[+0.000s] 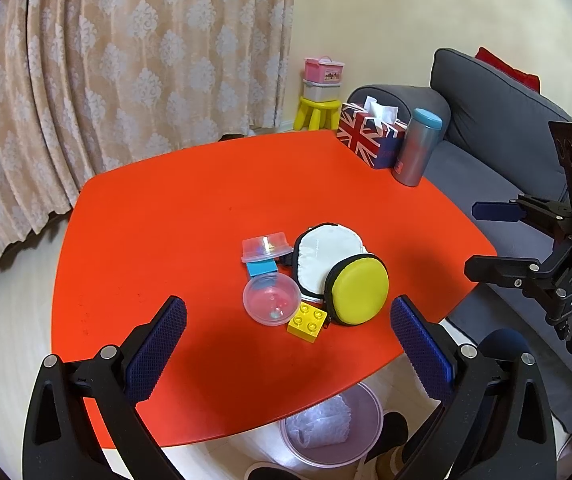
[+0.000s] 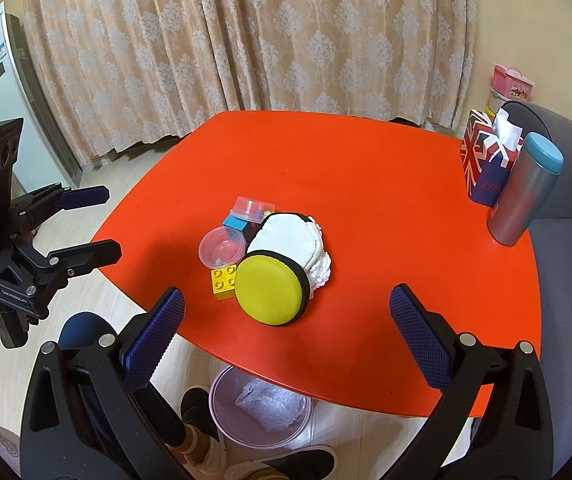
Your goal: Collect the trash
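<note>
A cluster sits mid-table on the red table (image 1: 174,216): a yellow round zip pouch (image 1: 359,290), a white eye mask (image 1: 325,256), a yellow toy brick (image 1: 307,322), a clear plastic bowl (image 1: 272,298), a clear lidded cup (image 1: 265,246) and a blue block (image 1: 261,269). A crumpled white tissue (image 2: 323,268) lies behind the mask. A pink bin (image 1: 331,426) with crumpled plastic stands on the floor under the near table edge. My left gripper (image 1: 287,344) is open, just short of the cluster. My right gripper (image 2: 287,338) is open, near the pouch (image 2: 272,290).
A Union Jack tissue box (image 1: 367,136) and a grey tumbler (image 1: 417,146) stand at the table's far right corner. A grey sofa (image 1: 501,128) is on the right, a curtain (image 1: 126,60) behind, a yellow stool (image 1: 317,114) with boxes in the corner. Someone's feet are by the bin.
</note>
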The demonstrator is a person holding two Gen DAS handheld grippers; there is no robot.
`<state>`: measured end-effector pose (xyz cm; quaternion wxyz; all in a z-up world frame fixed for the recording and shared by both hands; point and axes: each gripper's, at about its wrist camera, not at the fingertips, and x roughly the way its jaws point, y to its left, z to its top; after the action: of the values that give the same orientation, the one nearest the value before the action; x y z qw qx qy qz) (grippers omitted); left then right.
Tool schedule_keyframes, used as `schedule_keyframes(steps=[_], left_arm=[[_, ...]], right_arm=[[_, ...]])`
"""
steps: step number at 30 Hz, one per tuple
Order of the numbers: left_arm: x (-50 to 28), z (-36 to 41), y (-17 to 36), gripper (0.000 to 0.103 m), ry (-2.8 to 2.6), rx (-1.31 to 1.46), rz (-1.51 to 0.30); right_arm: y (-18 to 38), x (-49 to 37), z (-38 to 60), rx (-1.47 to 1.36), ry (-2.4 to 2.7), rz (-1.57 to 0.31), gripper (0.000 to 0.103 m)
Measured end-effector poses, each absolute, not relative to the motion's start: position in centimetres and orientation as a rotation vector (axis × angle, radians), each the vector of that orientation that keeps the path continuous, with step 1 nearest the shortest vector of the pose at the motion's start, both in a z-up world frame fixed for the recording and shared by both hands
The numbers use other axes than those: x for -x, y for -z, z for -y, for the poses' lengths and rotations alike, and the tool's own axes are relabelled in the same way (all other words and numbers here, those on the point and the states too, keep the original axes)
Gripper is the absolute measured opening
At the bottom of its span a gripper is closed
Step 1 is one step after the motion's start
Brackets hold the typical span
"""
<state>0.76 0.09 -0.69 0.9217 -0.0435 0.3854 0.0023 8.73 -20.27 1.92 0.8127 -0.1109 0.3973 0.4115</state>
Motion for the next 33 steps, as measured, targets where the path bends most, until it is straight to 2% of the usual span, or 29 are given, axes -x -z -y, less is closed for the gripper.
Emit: schedule_keyframes(steps=[15,33], left_arm=[[-0.8,0.0,0.8,0.098,-0.004,0.091,-0.791],[-0.3,-1.2,1.8,0.098,-0.019,0.113,-0.803]], right_arm=[[-1.7,-8.6,20.1,0.239,-0.873,-0.850,0.100],[2.3,-10.4,16.0,0.314,-0.861,-0.941,0.100]])
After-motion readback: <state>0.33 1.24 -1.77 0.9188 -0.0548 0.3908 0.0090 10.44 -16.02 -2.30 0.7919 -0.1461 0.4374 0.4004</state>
